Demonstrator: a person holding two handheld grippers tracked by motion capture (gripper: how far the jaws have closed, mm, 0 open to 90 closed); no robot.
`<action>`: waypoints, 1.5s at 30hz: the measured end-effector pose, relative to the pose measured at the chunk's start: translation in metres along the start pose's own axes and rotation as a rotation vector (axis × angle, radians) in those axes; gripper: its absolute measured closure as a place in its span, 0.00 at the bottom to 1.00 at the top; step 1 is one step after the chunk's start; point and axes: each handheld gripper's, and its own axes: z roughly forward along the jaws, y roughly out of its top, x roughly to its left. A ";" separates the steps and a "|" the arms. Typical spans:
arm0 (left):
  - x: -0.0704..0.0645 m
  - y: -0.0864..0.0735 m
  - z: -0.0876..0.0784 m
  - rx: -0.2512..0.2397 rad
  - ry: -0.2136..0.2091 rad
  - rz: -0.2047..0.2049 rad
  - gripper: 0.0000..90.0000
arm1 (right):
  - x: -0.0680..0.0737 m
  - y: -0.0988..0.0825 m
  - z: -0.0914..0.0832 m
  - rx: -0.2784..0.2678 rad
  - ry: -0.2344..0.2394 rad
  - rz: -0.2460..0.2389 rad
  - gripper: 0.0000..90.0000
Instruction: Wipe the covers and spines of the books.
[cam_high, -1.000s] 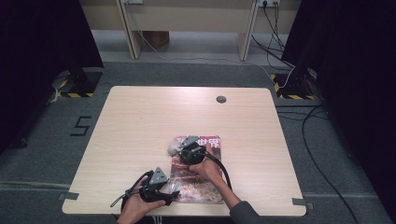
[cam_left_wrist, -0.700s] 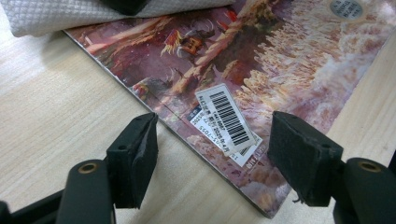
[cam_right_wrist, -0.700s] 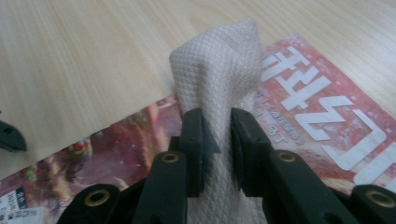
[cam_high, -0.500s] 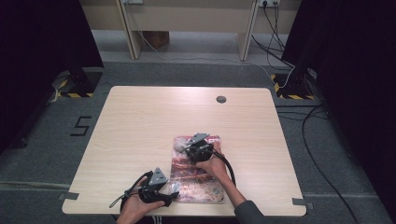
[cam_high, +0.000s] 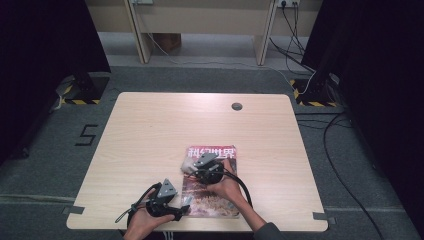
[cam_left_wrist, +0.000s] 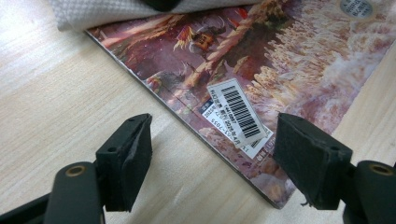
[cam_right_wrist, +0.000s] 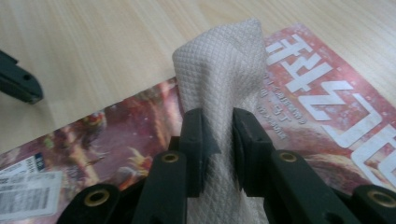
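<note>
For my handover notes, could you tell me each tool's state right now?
Left tool: open, just been opening, nothing gripped.
Right tool: closed on the cloth.

Magazine on the table's near edge

The magazine (cam_high: 212, 182) lies on the table (cam_high: 150, 130); a cloth (cam_high: 188, 165) rests on its far-left corner.

A white quilted paper towel (cam_right_wrist: 219, 70), bunched into an upright fold, rests on the upper left part of a magazine (cam_high: 212, 192). The magazine lies flat and closed near the front edge, its reddish cover bearing white lettering and a barcode sticker (cam_left_wrist: 237, 114)
</note>
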 end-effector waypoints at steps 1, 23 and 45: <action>0.000 0.000 0.000 0.000 0.001 0.000 0.31 | 0.001 -0.001 -0.001 0.002 0.004 0.005 0.84; 0.002 -0.002 -0.003 -0.008 0.005 -0.011 0.30 | -0.028 -0.032 -0.027 -0.001 -0.047 0.084 0.84; -0.001 -0.002 -0.005 -0.009 -0.009 0.011 0.34 | -0.083 -0.066 -0.054 0.014 -0.219 0.250 0.84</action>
